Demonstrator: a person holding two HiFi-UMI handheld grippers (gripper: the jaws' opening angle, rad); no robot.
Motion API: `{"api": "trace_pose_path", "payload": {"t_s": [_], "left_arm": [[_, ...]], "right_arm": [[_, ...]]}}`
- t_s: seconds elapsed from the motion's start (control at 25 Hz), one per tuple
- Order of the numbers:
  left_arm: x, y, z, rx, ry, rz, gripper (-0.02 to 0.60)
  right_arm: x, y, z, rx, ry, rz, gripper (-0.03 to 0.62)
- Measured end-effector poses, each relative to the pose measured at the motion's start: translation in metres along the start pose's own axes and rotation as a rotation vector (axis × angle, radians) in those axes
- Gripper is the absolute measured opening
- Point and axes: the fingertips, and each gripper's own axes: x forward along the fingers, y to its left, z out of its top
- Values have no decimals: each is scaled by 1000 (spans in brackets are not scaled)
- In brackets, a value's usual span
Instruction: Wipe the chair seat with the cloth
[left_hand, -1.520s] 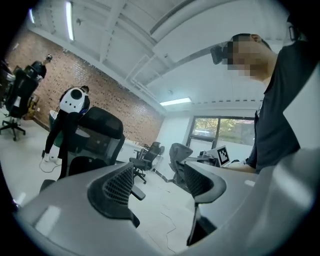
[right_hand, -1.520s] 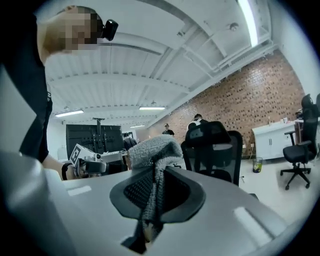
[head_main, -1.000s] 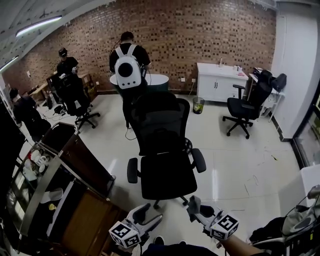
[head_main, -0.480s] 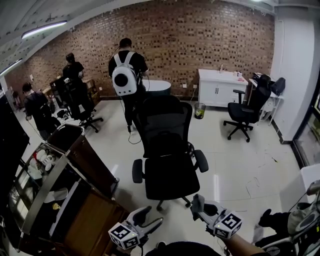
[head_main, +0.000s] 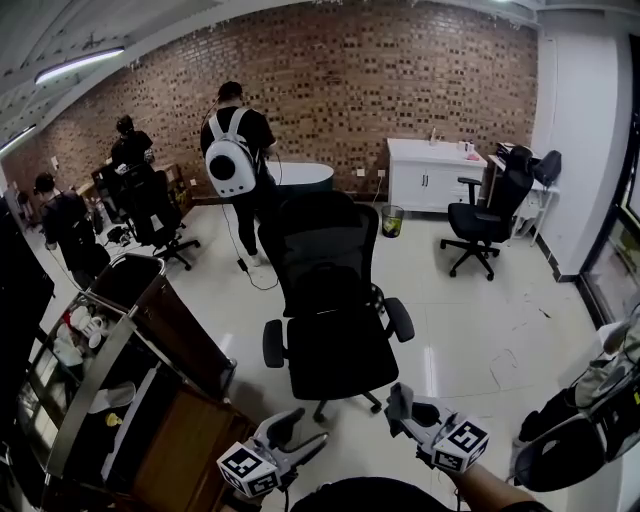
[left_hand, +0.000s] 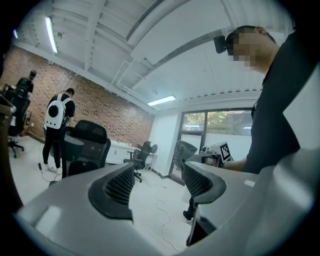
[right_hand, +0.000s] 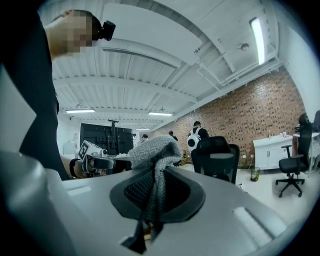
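Observation:
A black office chair (head_main: 325, 300) stands mid-floor, its seat (head_main: 342, 358) bare and facing me. Both grippers hover low in the head view, short of the seat's front edge. My left gripper (head_main: 298, 430) is open, its jaws spread with nothing between them (left_hand: 157, 180); the chair (left_hand: 85, 145) shows far off to its left. My right gripper (head_main: 400, 405) is shut on a grey knitted cloth (right_hand: 155, 150), which bunches above the jaws and hangs down between them. The chair (right_hand: 216, 157) shows beyond it on the right.
A dark cart with shelves (head_main: 150, 345) stands close on the left. A person with a white backpack (head_main: 234, 160) stands behind the chair, with others further left. A second black chair (head_main: 490, 215), a white cabinet (head_main: 430, 172) and a bin (head_main: 392, 215) are at the back right.
The person with the backpack has stepped left. My right gripper has drifted slightly right and down; the left one has hardly moved. The chair stays put.

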Motion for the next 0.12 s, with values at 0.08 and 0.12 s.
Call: {"api": "trace_pose_path", "payload": {"t_s": [0.08, 0.12], "left_arm": [[3, 8, 15, 6, 8, -6, 337], [4, 12, 22, 8, 10, -10, 336]], "right_arm": [[9, -5, 14, 1, 2, -4, 29], [13, -7, 21, 3, 3, -7, 29]]}}
